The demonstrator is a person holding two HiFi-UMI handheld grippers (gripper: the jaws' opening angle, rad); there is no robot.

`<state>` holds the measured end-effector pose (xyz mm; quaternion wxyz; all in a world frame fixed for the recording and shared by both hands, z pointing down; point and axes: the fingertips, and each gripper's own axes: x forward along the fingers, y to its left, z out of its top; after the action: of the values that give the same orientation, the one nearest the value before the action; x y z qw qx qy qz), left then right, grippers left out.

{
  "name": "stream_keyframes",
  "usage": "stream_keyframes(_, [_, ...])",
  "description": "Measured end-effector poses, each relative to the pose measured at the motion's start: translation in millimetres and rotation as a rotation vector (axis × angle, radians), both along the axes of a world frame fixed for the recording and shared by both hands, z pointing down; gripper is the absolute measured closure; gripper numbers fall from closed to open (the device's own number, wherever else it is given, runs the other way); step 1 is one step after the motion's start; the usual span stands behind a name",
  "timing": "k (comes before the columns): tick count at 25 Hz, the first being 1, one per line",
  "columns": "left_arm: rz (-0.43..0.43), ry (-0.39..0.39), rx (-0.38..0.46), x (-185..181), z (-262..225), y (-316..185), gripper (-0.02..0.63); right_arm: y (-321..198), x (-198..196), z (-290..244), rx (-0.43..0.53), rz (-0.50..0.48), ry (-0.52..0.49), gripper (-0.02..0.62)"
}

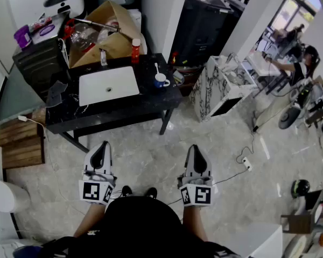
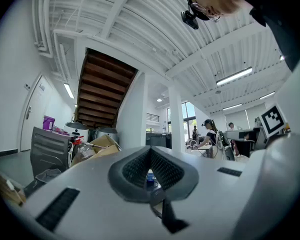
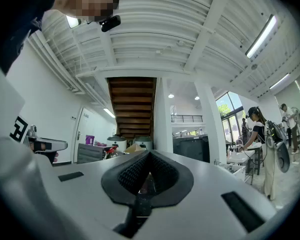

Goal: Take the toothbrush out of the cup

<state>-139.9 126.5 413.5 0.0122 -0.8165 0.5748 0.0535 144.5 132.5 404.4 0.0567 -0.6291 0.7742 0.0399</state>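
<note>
Blue cup point(image 1: 161, 80) w/ toothbrush point(image 1: 157, 68), well ahead of L tool point(image 1: 102, 150), R tool point(image 1: 196, 152)

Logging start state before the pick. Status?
Left hand-held gripper and right hand-held gripper both shut, empty, well short of the black table. White toothbrush standing in blue cup by the white sink basin. Only open floor between.

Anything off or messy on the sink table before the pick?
Nothing spilled near the cup; it stands upright right of the basin with the toothbrush in it. Only the cardboard box behind the basin looks untidy, flaps open, crammed with clutter.
</note>
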Motion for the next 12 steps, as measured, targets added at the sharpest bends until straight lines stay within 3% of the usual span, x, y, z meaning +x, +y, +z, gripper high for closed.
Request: stream_keyframes(12, [0.005,-0.002,-0.008,1.1,2.8,-3.5,0.603,-2.5,-1.2,2.3,-0.004,-0.001,0.005,0.574])
